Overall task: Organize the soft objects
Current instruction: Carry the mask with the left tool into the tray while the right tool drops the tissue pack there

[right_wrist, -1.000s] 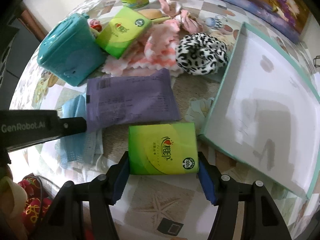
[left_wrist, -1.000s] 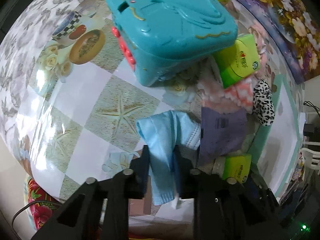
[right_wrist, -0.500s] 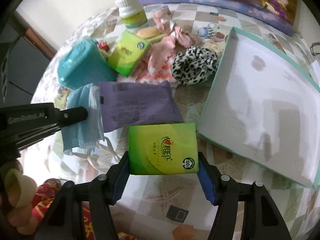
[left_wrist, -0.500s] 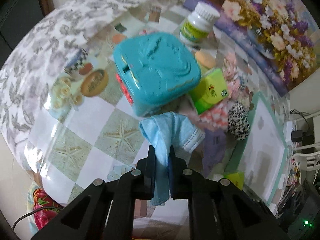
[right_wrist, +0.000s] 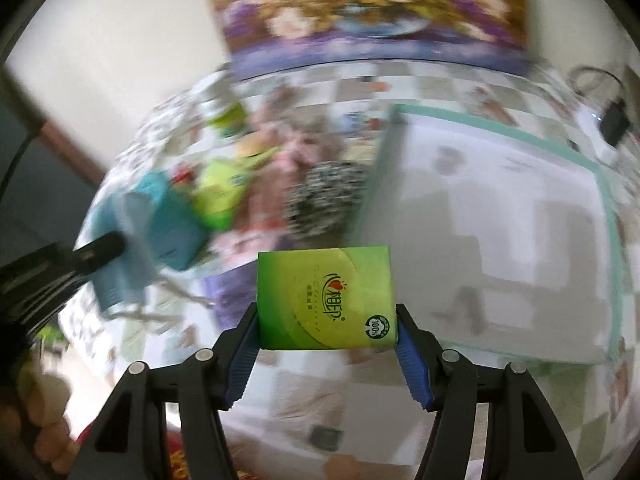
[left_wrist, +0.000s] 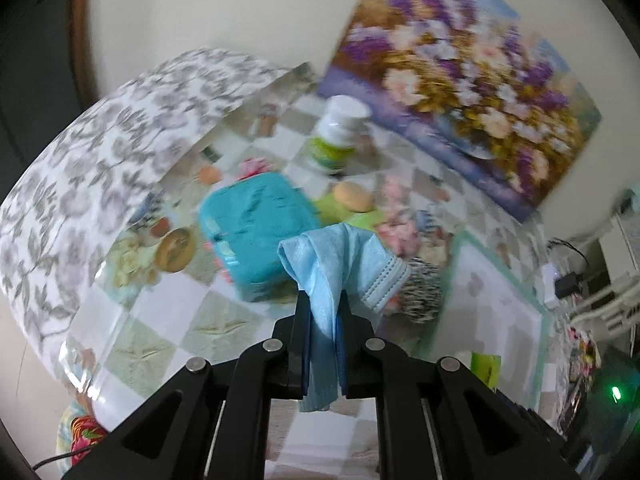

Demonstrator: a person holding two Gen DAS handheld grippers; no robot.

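My left gripper (left_wrist: 323, 320) is shut on a light blue face mask (left_wrist: 340, 256) and holds it high above the table; the mask droops over the fingers. It also shows blurred in the right wrist view (right_wrist: 120, 256). My right gripper (right_wrist: 326, 320) is shut on a green tissue pack (right_wrist: 326, 298), lifted above the table. A white tray with a teal rim (right_wrist: 500, 216) lies to the right. A purple pack (right_wrist: 228, 292), a leopard-print scrunchie (right_wrist: 324, 196) and pink cloth (right_wrist: 288, 156) lie on the table below.
A teal plastic box (left_wrist: 256, 220), a second green tissue pack (right_wrist: 220, 196) and a white bottle (left_wrist: 340, 136) stand at the back left. A flower painting (left_wrist: 460, 80) leans on the wall. A charger and cable (right_wrist: 612, 120) lie beyond the tray.
Both grippers have risen well above the table with their loads. The mask has left the tabletop and the tissue pack has come up; both views tilt toward the wall.
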